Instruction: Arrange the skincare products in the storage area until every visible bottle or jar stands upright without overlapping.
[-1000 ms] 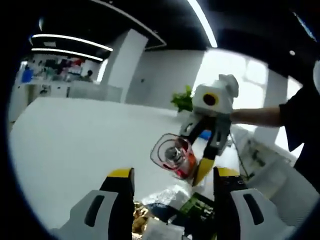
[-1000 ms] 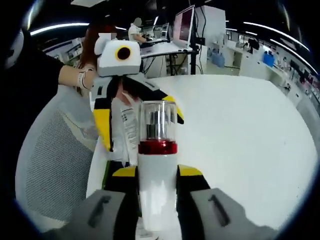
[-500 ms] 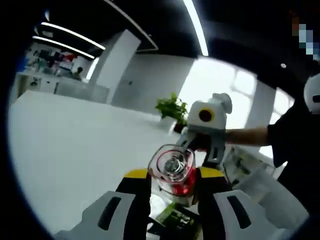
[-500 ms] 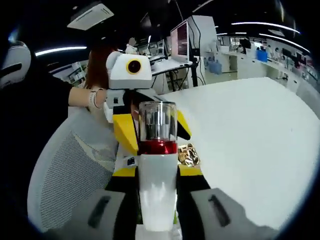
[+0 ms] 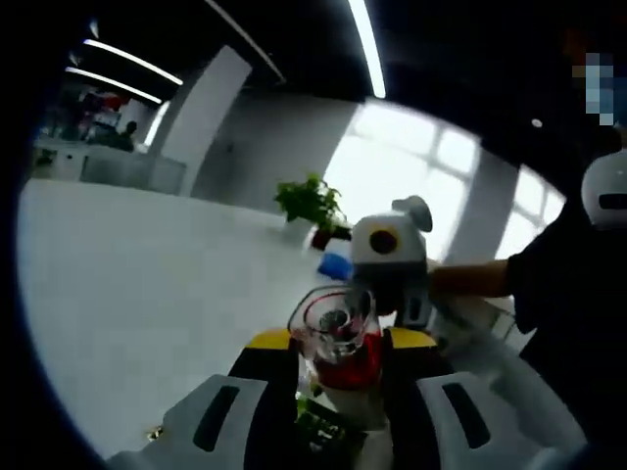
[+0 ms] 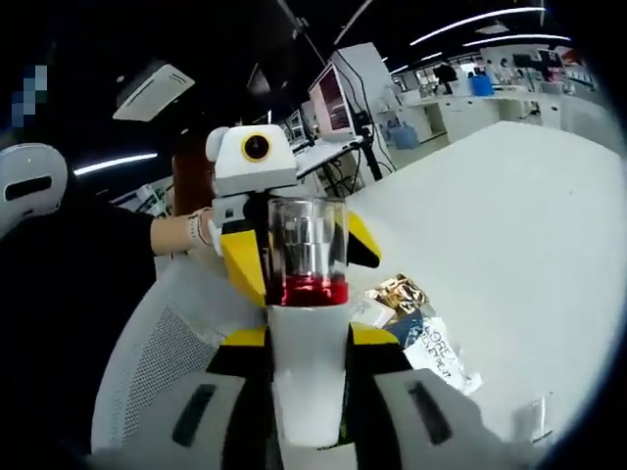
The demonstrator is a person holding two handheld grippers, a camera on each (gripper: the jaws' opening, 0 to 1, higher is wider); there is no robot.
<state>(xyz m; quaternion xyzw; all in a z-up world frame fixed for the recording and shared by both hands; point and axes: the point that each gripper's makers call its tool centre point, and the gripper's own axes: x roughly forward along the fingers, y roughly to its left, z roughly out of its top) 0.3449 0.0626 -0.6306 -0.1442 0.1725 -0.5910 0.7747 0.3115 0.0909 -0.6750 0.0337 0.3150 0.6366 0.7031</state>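
Observation:
A white pump bottle (image 6: 309,377) with a red band and a clear cap stands up between the jaws of my right gripper (image 6: 309,338), which is shut on its body. In the left gripper view the same bottle (image 5: 338,338) points its clear cap at the camera, and my left gripper (image 5: 340,345) is closed against both sides of it. From the right gripper view, the left gripper (image 6: 304,262) comes in from behind, its yellow fingers (image 6: 243,259) flanking the cap. The right gripper (image 5: 390,294) shows behind the bottle in the left gripper view.
A gold foil packet (image 6: 397,292) and a printed sachet (image 6: 431,351) lie on the white table (image 6: 529,215) below the bottle. A dark green pack (image 5: 323,426) sits under my left jaws. A mesh chair (image 6: 147,362) is at the left, a potted plant (image 5: 309,201) far off.
My left jaws, wide open a second ago, have closed in around the bottle's cap. Both hands have lifted and tilted, so the table and packets show lower in view.

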